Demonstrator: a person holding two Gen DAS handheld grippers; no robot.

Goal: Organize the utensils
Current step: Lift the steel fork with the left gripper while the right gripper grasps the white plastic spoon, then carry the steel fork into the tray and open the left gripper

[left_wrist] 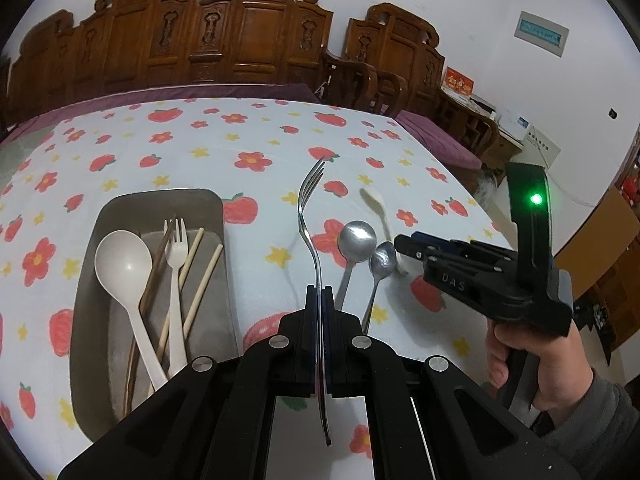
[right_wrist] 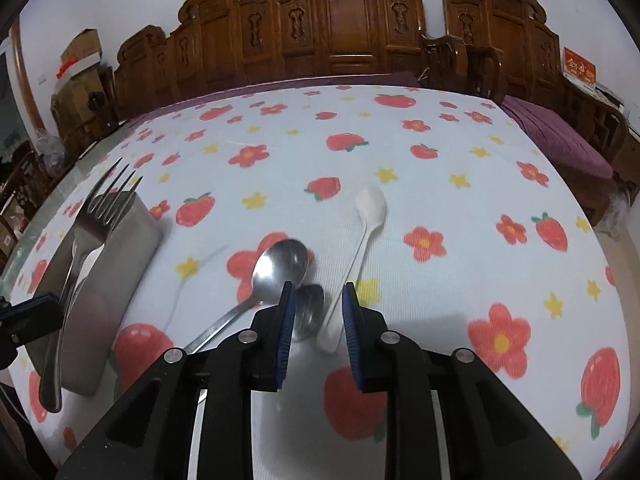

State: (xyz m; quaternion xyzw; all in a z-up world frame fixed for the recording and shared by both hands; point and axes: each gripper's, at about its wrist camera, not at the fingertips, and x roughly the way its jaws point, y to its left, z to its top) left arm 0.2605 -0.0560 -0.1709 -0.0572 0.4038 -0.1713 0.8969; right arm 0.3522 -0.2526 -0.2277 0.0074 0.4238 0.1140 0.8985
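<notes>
My left gripper [left_wrist: 319, 292] is shut on a metal fork [left_wrist: 310, 216], held above the table, tines pointing away; the fork also shows at the left of the right wrist view [right_wrist: 86, 236]. A steel tray [left_wrist: 120, 208] left of it holds a white spoon [left_wrist: 124, 268], a white fork [left_wrist: 176, 256] and chopsticks [left_wrist: 200, 284]. On the cloth lie a large metal spoon [right_wrist: 280, 264], a small metal spoon [right_wrist: 310, 308] and a white plastic spoon [right_wrist: 370, 208]. My right gripper [right_wrist: 318, 294] is open, its fingers hovering over the small spoon and the white spoon's handle.
The table carries a white cloth [right_wrist: 440, 168] printed with strawberries and flowers. Carved wooden chairs [right_wrist: 340, 28] stand along the far edge and right side. The steel tray [right_wrist: 132, 232] sits at the left in the right wrist view.
</notes>
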